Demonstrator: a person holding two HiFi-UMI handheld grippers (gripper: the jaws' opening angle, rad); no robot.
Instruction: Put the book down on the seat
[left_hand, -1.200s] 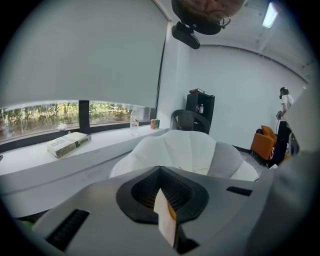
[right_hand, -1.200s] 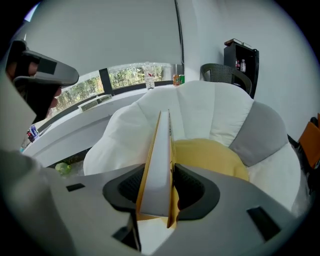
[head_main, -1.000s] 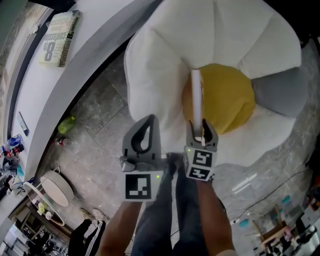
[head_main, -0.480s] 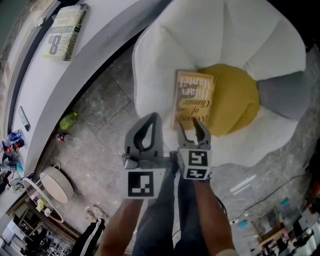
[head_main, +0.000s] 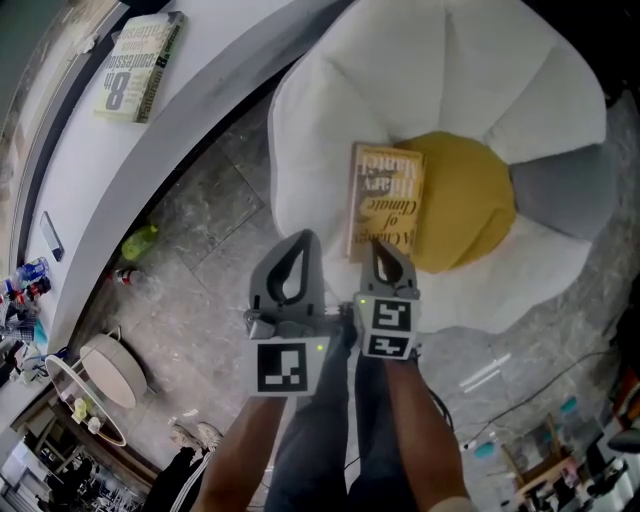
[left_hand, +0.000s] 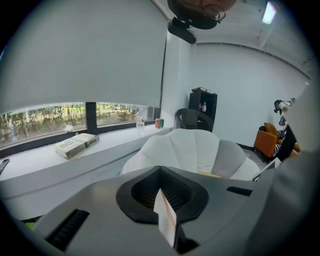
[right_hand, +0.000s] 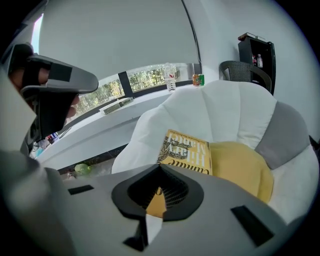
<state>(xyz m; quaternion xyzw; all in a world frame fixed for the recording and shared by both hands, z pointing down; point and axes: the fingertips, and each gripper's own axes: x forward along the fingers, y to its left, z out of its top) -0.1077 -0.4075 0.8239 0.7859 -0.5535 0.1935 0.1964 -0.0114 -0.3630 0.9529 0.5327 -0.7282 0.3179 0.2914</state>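
A yellow book (head_main: 386, 200) lies flat, cover up, on the flower-shaped seat (head_main: 330, 110), half on a white petal and half on the yellow centre cushion (head_main: 465, 200). My right gripper (head_main: 386, 251) hovers just off the book's near edge. Its jaws have just been closing and now stand shut with nothing between them. In the right gripper view the book (right_hand: 187, 152) lies beyond the closed jaw tips (right_hand: 159, 167), apart from them. My left gripper (head_main: 303, 238) is beside the right one at the seat's near edge, shut and empty, as its own view (left_hand: 160, 168) shows.
A second book (head_main: 140, 65) lies on the curved white ledge (head_main: 100, 190) at the left. A green object (head_main: 138, 243) sits on the stone floor below it. One petal of the seat is grey (head_main: 565, 190). A bottle (left_hand: 140, 124) and a black chair (left_hand: 192, 119) stand further back.
The book stood on edge in my right gripper; it now lies flat on the seat. The right gripper let go, drew back a little, and shut. The left gripper stayed put.
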